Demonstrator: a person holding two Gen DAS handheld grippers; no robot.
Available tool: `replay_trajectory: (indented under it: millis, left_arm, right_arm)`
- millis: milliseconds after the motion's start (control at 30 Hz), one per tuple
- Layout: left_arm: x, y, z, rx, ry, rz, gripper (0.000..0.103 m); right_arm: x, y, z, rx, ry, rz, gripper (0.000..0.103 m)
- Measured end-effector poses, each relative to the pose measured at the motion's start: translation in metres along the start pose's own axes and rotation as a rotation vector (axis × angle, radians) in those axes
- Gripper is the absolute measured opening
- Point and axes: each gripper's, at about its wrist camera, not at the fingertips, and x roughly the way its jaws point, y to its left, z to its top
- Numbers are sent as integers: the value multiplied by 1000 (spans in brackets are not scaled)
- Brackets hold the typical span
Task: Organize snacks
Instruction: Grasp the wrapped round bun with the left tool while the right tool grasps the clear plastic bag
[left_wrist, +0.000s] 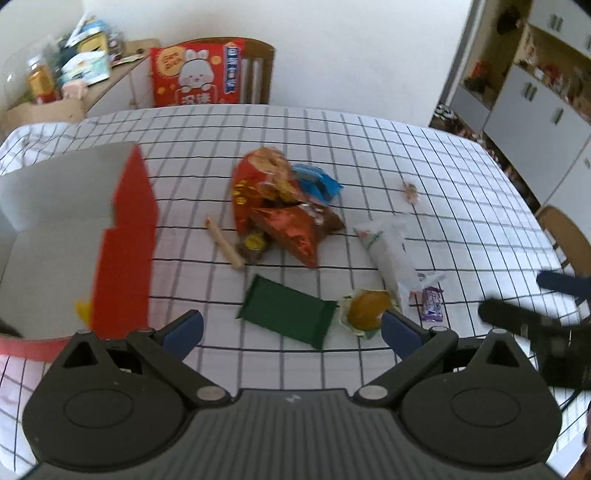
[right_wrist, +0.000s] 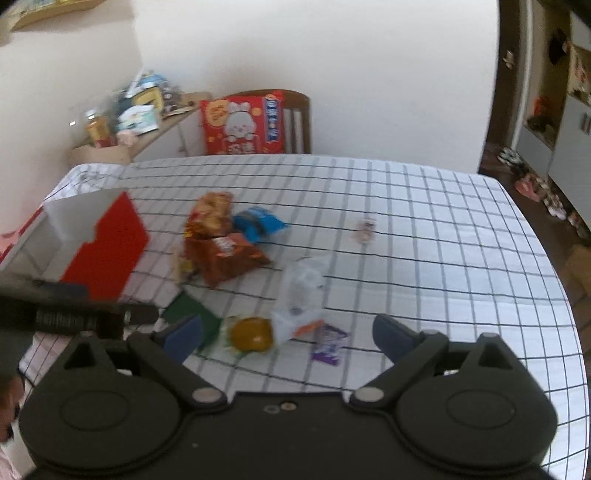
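A checked tabletop (left_wrist: 369, 155) carries an open red box (left_wrist: 125, 236) at its left edge. Beside it lie the snacks: an orange bag pile (left_wrist: 280, 206), a green packet (left_wrist: 288, 314), a white wrapper (left_wrist: 391, 254). The left gripper (left_wrist: 291, 332) and right gripper (right_wrist: 288, 332) hover above, jaws spread wide and empty.

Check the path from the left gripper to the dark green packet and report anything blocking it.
Nothing visible blocks it. The left gripper is open, and the dark green packet lies flat on the checked tablecloth just ahead of its fingertips. The round yellow snack sits beside the packet, not across the approach.
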Motion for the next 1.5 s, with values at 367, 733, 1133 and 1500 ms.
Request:
replay_trajectory:
  millis: [367,733,1133,1500]
  left_arm:
    - [48,-45,-1,80,40,-22,97]
    - [83,-67,-2,147,110,-84,70]
    - [98,-72,3,172,122,-91,38]
    - [95,-58,3,84,135,-129,34]
  right_arm:
    - [54,-31,22,76,86,37,91]
    - [122,-27,23,24,226,54,76]
    - [147,-23,25,23,280,100,51]
    - [126,-23,28,27,225,99,43]
